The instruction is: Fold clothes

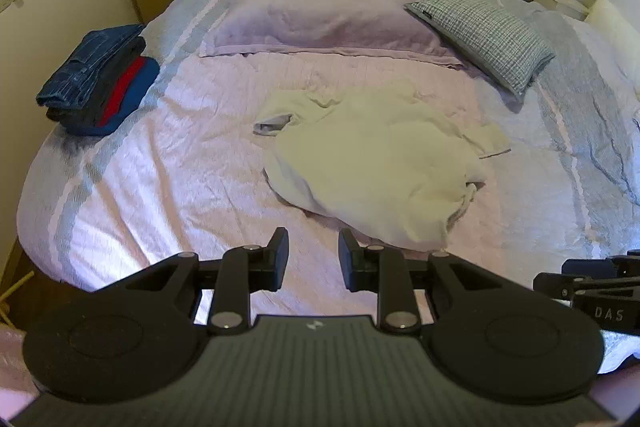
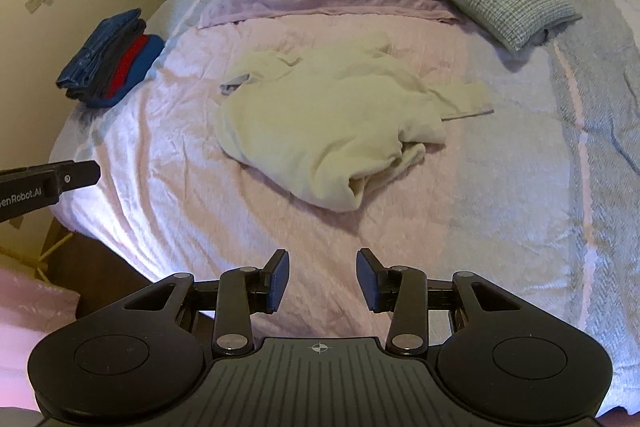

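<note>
Fingers of the left gripper (image 1: 313, 255) and right gripper (image 2: 322, 277) stand parted and empty above the near bed (image 2: 460, 227) edge. The crumpled cream garment (image 2: 320, 125) lies mid-bed, long axis running from near right to far left. Only the right wrist view shows its bunched near corner clearly.

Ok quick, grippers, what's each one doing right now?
Left gripper: open, holding nothing, above the bed short of the cream garment.
Right gripper: open, holding nothing, also short of the garment.
</note>
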